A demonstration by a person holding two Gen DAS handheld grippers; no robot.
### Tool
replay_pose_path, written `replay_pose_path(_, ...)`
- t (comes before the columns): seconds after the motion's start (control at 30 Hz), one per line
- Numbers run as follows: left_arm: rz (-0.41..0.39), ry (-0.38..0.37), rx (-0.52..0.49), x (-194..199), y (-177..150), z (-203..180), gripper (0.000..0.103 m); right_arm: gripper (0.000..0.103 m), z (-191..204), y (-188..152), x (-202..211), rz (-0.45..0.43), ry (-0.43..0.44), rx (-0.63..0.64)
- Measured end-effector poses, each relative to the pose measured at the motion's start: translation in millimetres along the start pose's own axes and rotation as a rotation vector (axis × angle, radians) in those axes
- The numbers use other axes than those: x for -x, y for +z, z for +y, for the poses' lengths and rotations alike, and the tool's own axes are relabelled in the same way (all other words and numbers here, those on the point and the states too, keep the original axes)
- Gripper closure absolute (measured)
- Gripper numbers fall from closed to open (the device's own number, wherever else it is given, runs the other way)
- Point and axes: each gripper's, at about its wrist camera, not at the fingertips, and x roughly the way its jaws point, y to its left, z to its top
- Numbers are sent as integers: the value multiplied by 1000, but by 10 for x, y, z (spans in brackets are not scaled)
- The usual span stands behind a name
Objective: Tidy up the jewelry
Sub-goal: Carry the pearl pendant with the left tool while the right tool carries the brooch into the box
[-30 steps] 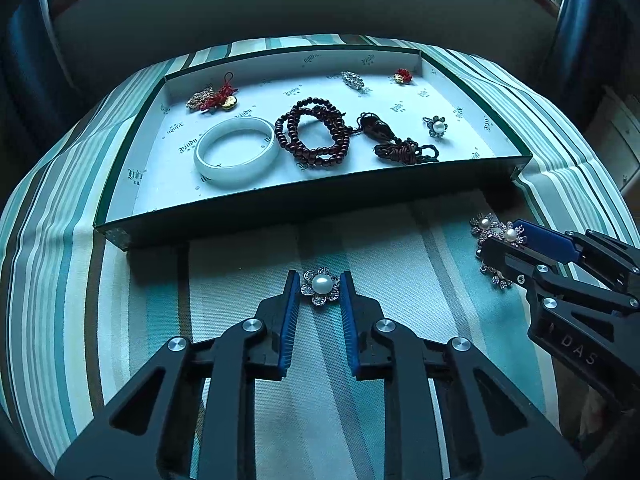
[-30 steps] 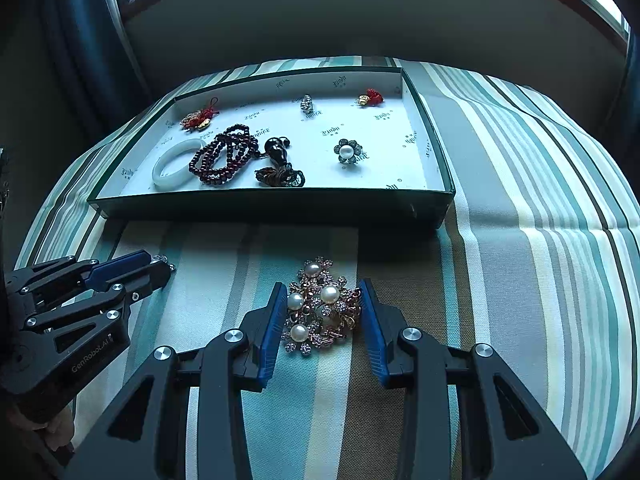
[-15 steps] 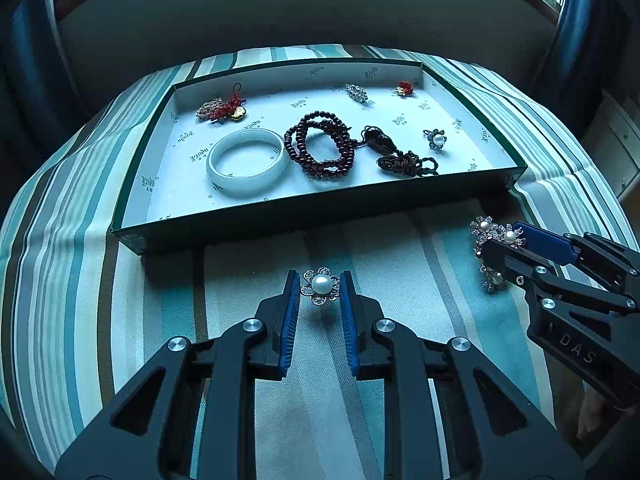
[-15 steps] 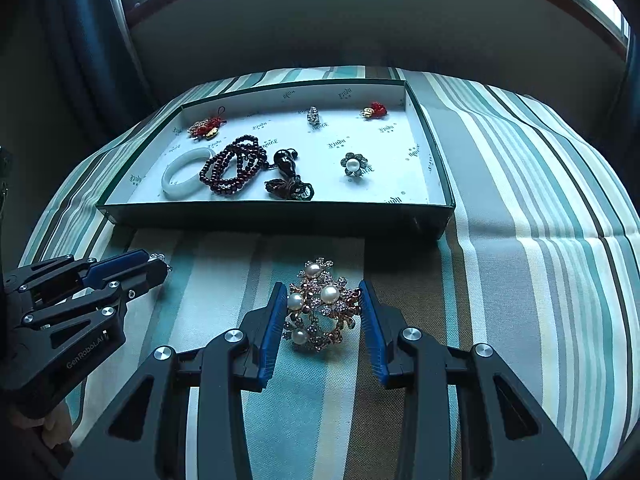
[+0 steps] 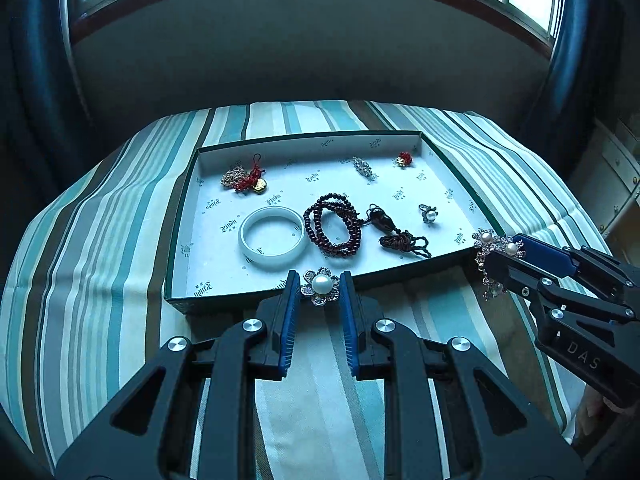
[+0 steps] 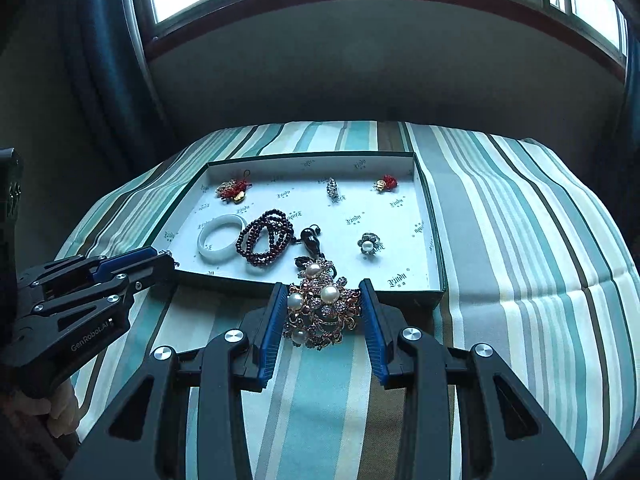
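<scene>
My left gripper (image 5: 320,286) is shut on a small silver flower brooch with one pearl (image 5: 321,285), held in the air in front of the near wall of the green box (image 5: 224,300). My right gripper (image 6: 323,306) is shut on a large gold and pearl brooch (image 6: 320,308), also lifted over the near wall of the box (image 6: 424,298). From the left wrist view the right gripper (image 5: 500,254) shows at the right with that brooch in its tips. In the right wrist view the left gripper (image 6: 160,258) enters from the left.
Inside the white-lined box lie a white bangle (image 5: 272,236), dark red beads (image 5: 334,230), a dark knotted cord (image 5: 400,236), a pearl flower ring (image 5: 429,214), red tassel charms (image 5: 246,178) and a crystal piece (image 5: 362,166). Striped cloth (image 5: 100,240) covers the table.
Both grippers have risen off the striped cloth, each carrying its brooch. The box now looks smaller and farther, and the brooches stand over its near wall instead of on the cloth.
</scene>
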Motion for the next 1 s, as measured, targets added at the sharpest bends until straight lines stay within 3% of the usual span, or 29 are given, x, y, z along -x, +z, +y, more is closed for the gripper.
replay_pose_path(0.27, -63, 10, 4, -32, 418, 72, 83, 66, -6, 393, -30, -61, 2, 14)
replay_pose_path(0.6, -96, 35, 5, -382, 942, 57, 83, 66, -59, 901, -308, -110, -5, 46)
replay_pose_path(1.0, 40, 57, 9, -1297, 1028, 53, 83, 66, -272, 1001, -1151, 20, -41, 55)
